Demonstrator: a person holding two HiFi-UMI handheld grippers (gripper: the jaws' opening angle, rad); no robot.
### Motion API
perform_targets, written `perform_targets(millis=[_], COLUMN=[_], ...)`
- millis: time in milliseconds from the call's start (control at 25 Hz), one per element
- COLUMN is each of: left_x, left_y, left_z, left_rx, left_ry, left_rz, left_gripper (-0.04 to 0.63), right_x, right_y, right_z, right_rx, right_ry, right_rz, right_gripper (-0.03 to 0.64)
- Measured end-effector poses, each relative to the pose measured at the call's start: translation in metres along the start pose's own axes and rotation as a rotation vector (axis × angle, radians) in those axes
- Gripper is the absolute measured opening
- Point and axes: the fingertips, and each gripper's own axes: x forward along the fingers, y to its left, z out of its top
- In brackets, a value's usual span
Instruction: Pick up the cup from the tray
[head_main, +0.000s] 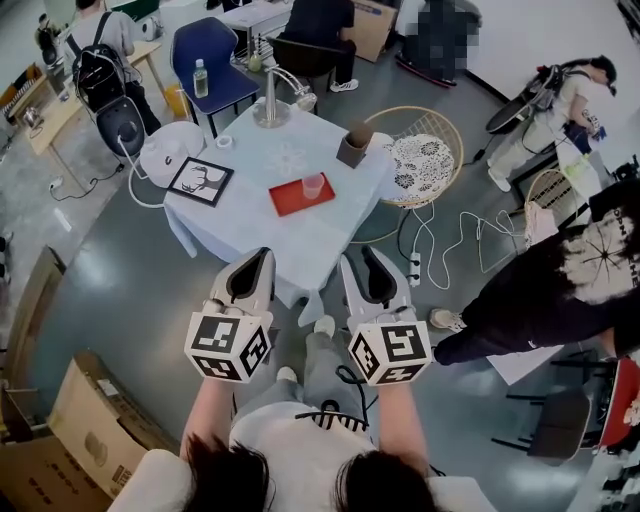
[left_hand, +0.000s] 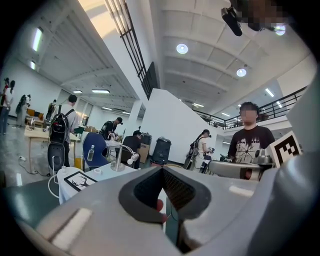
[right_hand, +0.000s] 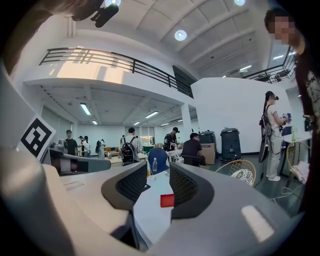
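While the person holds both tongs about level in front of the body, the left gripper (head_main: 262, 258) has its jaws together with nothing in them. The right gripper (head_main: 358, 258) has its jaws a little apart, also empty. Both are well short of the cup (head_main: 313, 186), which stands upright on the red tray (head_main: 288, 197) on the white table (head_main: 300, 240). I judge this is the approach step. Next, I think, the right one must reach over the table, open wider and come around the cup.

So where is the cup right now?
In the head view the cup stands on the right end of the red tray, near the middle of the table, right of the framed picture.
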Motion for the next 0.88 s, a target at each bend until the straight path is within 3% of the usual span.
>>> perform_targets(millis=[280, 560, 880], left_x=[0.034, 0.073, 0.126], left_y=[0.018, 0.033, 0.055], left_z=[-0.004, -0.012, -0.009], left_rx=[0.014, 0.000, -0.039], left_ry=[0.013, 0.044, 0.048], left_rz=[0.034, 0.061, 0.132], left_gripper=[0.000, 0.000, 0.000], right_x=[0.039, 0.094, 0.160], right_y=[-0.020, -0.036, -0.064], right_z=[-0.015, -0.023, -0.043], right_rx=[0.000, -0.076, -0.094], right_ry=[0.027, 0.067, 0.143], right_rz=[0.021, 0.076, 0.162], right_gripper=[0.172, 0.227, 0.304])
